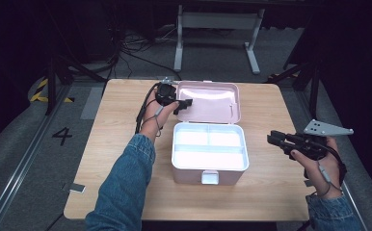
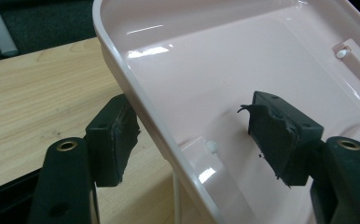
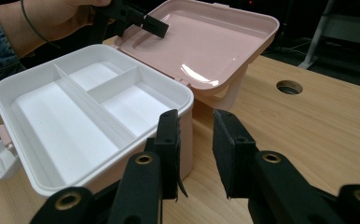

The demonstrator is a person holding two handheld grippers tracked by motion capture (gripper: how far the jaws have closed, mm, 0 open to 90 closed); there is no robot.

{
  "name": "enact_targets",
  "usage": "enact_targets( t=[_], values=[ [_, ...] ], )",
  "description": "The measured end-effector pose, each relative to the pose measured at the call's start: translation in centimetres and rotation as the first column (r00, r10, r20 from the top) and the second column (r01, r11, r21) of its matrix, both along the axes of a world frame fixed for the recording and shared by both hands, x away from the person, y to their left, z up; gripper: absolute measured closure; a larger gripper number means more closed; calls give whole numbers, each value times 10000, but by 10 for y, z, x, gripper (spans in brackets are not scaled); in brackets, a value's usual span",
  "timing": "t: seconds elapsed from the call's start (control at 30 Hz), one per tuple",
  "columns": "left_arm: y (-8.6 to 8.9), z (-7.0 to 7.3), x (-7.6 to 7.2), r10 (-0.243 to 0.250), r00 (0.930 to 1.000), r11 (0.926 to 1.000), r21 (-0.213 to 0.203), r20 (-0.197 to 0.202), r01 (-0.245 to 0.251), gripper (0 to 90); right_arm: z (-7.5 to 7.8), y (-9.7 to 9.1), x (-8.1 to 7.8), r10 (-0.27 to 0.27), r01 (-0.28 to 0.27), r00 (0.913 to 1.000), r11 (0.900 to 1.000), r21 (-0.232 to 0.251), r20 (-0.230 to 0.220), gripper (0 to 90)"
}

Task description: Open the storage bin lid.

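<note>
Your left gripper (image 1: 186,103) straddles the pink lid's (image 1: 213,103) rim, jaws apart (not clamped); your right gripper (image 1: 273,138) hovers open beside the box (image 1: 208,175).

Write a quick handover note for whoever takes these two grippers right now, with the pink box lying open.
Left gripper: open, jaws astride the lid's left rim, one outside, one inside, not clamped.
Right gripper: open, holding nothing, off the box's right side above the table.
Box: mid-table, lid tipped back, white tray with three compartments, nothing in them.
Done: box is open.
Left: probably closing the lid, then fastening the front latch.
</note>
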State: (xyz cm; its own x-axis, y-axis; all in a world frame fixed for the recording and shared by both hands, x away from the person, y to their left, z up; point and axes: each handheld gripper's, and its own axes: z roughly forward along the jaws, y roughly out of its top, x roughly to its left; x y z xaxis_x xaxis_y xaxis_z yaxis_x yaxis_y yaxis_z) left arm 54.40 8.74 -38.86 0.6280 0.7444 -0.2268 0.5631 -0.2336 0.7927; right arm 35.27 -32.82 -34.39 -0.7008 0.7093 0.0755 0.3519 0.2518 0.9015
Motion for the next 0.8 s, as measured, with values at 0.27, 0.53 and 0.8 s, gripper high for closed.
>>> enact_targets(
  t=[0.27,0.53,0.8],
  values=[
    [-2,-1,-2,401,9968,9983,459,-691,-369,318,0,2,1,54,-54,10000,10000,-24,-16,721],
    [0,1,-3,493,9984,9966,677,-292,-472,275,1,3,2,79,-79,10000,10000,-15,51,708],
    [4,23,-18,298,9987,9987,405,417,-315,261,1,6,10,99,-99,9999,10000,13,116,575]
  ],
)
